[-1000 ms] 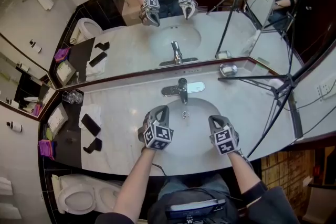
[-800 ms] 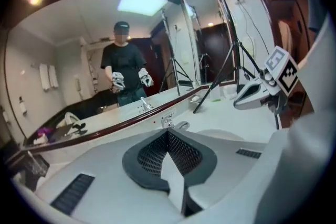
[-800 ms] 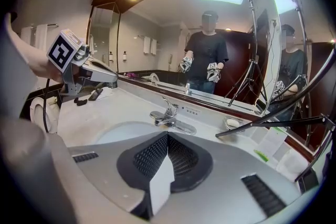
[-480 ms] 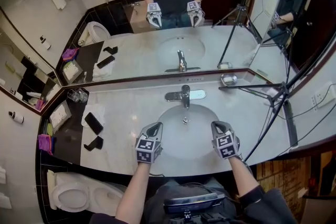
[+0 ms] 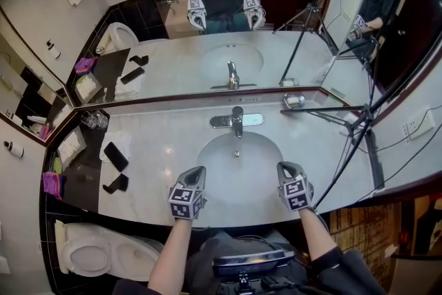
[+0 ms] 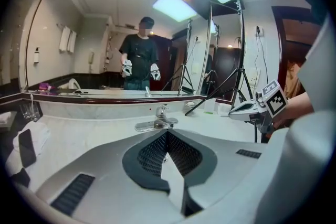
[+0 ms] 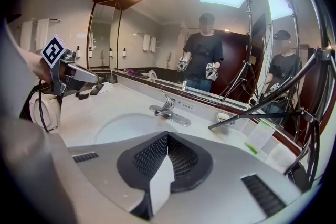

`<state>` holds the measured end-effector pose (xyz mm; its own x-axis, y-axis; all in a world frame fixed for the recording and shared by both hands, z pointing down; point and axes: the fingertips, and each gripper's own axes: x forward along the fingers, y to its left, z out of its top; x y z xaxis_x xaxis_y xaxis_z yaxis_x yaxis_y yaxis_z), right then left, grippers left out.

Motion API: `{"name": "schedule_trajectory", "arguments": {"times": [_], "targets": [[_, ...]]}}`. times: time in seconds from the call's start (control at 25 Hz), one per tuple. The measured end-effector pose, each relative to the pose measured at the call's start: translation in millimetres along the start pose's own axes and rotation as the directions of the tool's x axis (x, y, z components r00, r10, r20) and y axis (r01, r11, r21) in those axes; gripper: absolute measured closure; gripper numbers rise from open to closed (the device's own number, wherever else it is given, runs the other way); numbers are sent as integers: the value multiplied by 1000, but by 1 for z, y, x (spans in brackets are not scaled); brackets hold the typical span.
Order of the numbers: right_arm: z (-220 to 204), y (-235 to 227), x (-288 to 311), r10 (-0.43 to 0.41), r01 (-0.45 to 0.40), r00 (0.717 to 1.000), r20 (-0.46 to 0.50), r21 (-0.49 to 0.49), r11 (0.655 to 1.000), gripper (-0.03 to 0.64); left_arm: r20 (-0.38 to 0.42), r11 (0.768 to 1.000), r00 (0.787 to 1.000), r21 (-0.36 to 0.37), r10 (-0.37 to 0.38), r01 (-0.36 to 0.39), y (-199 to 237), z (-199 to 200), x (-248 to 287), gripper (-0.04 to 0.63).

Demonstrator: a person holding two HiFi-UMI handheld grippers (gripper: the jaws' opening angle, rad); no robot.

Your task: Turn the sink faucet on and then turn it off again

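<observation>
the left gripper [image 5: 197, 171] and the right gripper [image 5: 284, 166] are both clenched shut, with nothing between their jaws. they hover over the near edge of the white marble counter [image 5: 155, 138], one either side of the oval white sink basin [image 5: 207, 152]. the chrome single-lever faucet [image 5: 237, 119] stands well apart from them at the basin's far rim, untouched.

The pale marble surface [image 5: 159, 141] in front of you has an oval sink [image 5: 202, 161] sunk into it, with the faucet [image 5: 237, 119] on its far rim. To your left a dark phone [image 5: 115, 156] lies on a white cloth [image 5: 124, 140]. A small dish [image 5: 293, 101] sits against the mirror [image 5: 173, 45].
</observation>
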<state>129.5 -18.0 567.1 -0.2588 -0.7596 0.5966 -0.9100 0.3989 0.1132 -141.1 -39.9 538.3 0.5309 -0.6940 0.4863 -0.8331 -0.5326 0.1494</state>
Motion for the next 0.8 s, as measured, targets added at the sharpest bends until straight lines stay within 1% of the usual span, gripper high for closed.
{"name": "schedule_trajectory", "arguments": {"times": [0.12, 0.28, 0.52, 0.68, 0.8], "targets": [[-3, 2, -2, 1, -1, 1000, -4, 0, 1000, 598, -8, 1000, 1000, 14, 5, -5, -3, -3, -2, 595], [-5, 2, -3, 2, -2, 1000, -6, -4, 1000, 597, -9, 1000, 1000, 0, 13, -13, -5, -7, -1, 595], [-9, 3, -1, 4, -4, 1000, -15, -16, 1000, 597, -18, 1000, 1000, 11, 22, -22, -5, -12, 0, 595], [-7, 2, 3, -7, 6, 1000, -21, -54, 999, 597, -19, 1000, 1000, 10, 21, -21, -5, -12, 2, 595], [-2, 2, 10, -22, 19, 999, -25, -120, 993, 597, -19, 1000, 1000, 13, 20, -19, -6, -13, 6, 595]]}}
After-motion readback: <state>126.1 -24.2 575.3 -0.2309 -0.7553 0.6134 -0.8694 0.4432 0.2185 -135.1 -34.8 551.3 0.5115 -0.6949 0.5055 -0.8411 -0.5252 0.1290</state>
